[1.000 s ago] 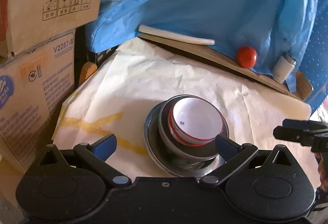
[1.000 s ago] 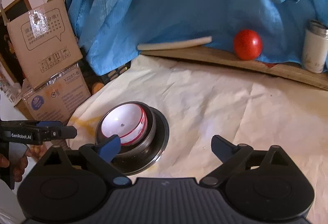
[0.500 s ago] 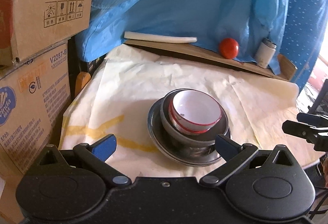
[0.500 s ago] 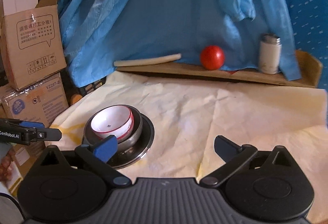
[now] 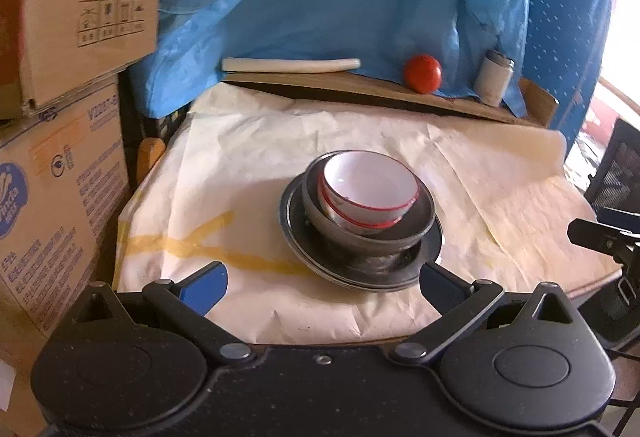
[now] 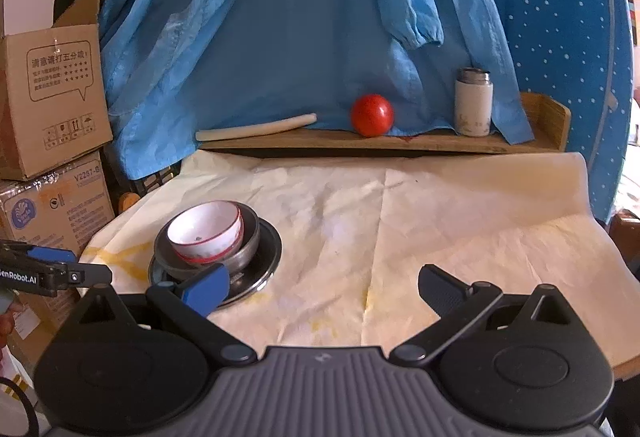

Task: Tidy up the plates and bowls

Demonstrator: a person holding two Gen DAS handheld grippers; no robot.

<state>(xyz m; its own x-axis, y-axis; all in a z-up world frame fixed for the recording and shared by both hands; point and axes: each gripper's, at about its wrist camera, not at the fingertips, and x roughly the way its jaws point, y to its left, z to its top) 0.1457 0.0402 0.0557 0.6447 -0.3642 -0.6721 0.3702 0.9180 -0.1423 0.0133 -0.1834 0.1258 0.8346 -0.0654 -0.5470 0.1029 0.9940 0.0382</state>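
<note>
A white bowl with a red rim (image 5: 368,189) sits tilted inside a grey metal bowl (image 5: 416,225), which stands on a metal plate (image 5: 304,249) on the paper-covered table (image 5: 248,173). The same stack shows in the right wrist view: white bowl (image 6: 206,231), metal bowl (image 6: 246,251), plate (image 6: 268,257). My left gripper (image 5: 320,285) is open and empty, just in front of the stack. My right gripper (image 6: 324,287) is open and empty, to the right of the stack, near the table's front edge.
Cardboard boxes (image 5: 60,141) stand stacked at the left of the table. A wooden shelf (image 6: 360,143) at the back carries a white stick (image 6: 256,129), a red ball (image 6: 372,115) and a white flask (image 6: 474,101). Blue cloth (image 6: 300,17) hangs behind.
Both grippers have drawn back from the stack toward the table's front edge, so the stack looks smaller. The bowls and plate have not moved. Both stay open.
</note>
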